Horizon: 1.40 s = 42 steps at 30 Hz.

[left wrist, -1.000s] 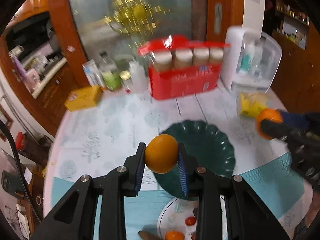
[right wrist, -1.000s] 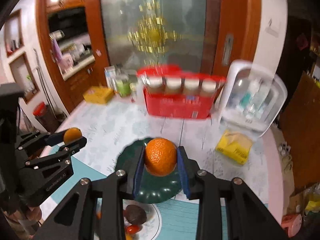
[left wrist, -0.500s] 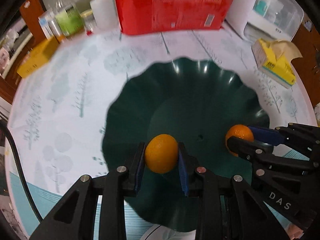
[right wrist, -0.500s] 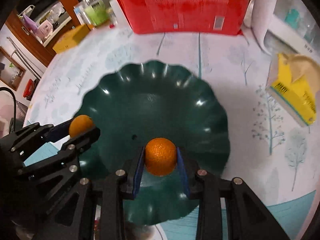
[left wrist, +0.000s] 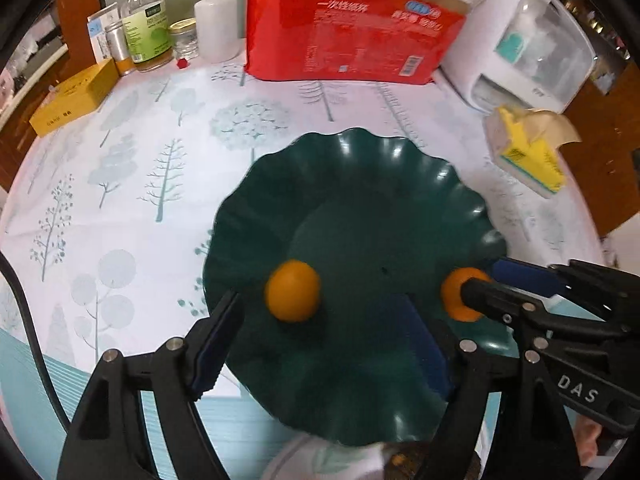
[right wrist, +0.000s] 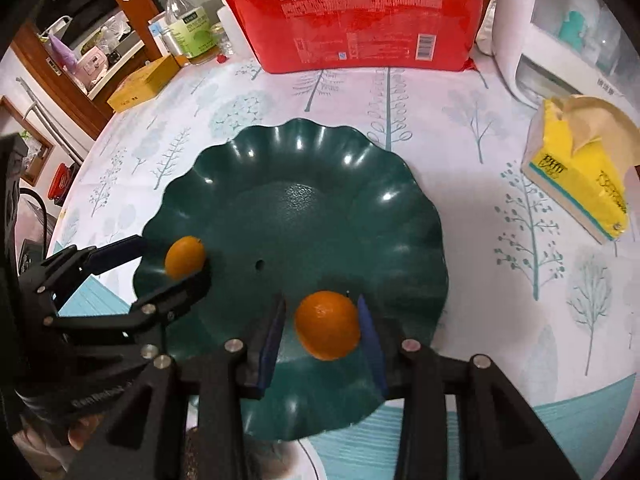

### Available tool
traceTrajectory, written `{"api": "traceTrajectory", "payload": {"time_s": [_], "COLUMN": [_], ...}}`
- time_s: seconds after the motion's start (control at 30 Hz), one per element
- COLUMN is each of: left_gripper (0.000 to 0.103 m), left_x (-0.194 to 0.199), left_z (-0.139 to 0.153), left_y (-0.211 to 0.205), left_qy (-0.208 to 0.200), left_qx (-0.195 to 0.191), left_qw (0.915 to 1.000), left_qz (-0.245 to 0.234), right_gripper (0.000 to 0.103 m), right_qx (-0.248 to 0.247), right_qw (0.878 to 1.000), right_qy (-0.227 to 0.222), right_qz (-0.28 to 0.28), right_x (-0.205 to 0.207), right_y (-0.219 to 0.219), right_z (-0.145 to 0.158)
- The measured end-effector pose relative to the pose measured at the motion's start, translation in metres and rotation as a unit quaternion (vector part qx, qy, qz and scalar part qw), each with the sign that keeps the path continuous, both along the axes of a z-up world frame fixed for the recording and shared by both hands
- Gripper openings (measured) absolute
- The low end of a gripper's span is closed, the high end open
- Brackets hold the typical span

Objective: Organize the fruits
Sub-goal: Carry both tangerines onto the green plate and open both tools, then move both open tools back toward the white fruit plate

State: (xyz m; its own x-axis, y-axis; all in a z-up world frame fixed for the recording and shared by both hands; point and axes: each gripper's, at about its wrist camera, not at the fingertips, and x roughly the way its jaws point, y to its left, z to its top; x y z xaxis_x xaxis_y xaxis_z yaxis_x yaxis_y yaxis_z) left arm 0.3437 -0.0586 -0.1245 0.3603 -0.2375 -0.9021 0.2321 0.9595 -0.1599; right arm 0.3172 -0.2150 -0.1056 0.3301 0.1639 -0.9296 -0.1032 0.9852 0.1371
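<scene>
A dark green scalloped plate (left wrist: pixel 360 144) (right wrist: pixel 280 128) lies on the tree-print tablecloth. My left gripper (left wrist: pixel 320 312) (right wrist: pixel 174 258) hovers low over its left part, jaws opening wide. One orange (left wrist: pixel 293 296) (right wrist: pixel 185 257) rests on the plate between the left gripper's fingers, touching neither pad. My right gripper (right wrist: pixel 322 320) (left wrist: pixel 480 278) is over the plate's right part, jaws opening. A second orange (right wrist: pixel 327 325) (left wrist: pixel 460 294) sits between its blue pads, with a gap at the left pad and the right pad close against it.
A red pack of paper cups (left wrist: pixel 352 36) (right wrist: pixel 360 24) stands behind the plate. A yellow tissue pack (left wrist: pixel 528 152) (right wrist: pixel 576 184) and a white appliance (left wrist: pixel 528 40) are at the right. Bottles (left wrist: pixel 148 20) and a yellow box (left wrist: pixel 72 96) are at the left. A white plate (left wrist: pixel 340 460) lies nearest me.
Both grippers came down from high over the table to just above the green plate. The left jaws sprang apart and let go of their orange. The right jaws parted slightly.
</scene>
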Motion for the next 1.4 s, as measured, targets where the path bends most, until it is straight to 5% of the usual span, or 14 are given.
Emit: {"api": "traceTrajectory", "payload": {"time_s": [0.3, 0.73, 0.83, 0.9, 1.03, 1.4], "left_gripper": [0.079, 0.08, 0.086, 0.097, 0.098, 0.098], "left_x": [-0.043, -0.154, -0.178, -0.195, -0.225, -0.292], "left_z": [0.053, 0.171, 0.185, 0.191, 0.196, 0.173], "left_y": [0.004, 0.03, 0.036, 0.038, 0.042, 0.052], "left_qy": [-0.035, -0.133, -0.149, -0.163, -0.181, -0.201], "left_qx": [0.046, 0.043, 0.046, 0.051, 0.059, -0.009], "left_qw": [0.9983, 0.9901, 0.9874, 0.985, 0.9812, 0.9777], "left_qz": [0.002, 0.019, 0.025, 0.027, 0.03, 0.06], "right_gripper": [0.039, 0.039, 0.049, 0.055, 0.064, 0.066], "right_qx": [0.01, 0.028, 0.028, 0.032, 0.048, 0.044], "right_qw": [0.999, 0.992, 0.988, 0.986, 0.98, 0.973], "right_qy": [-0.033, -0.125, -0.149, -0.166, -0.193, -0.224], "right_qz": [0.003, 0.012, 0.013, 0.009, 0.008, 0.022], "right_x": [-0.035, -0.121, -0.146, -0.163, -0.192, -0.25], "right_y": [0.005, 0.011, 0.012, 0.012, 0.011, 0.021], "right_z": [0.04, 0.139, 0.157, 0.169, 0.183, 0.171]}}
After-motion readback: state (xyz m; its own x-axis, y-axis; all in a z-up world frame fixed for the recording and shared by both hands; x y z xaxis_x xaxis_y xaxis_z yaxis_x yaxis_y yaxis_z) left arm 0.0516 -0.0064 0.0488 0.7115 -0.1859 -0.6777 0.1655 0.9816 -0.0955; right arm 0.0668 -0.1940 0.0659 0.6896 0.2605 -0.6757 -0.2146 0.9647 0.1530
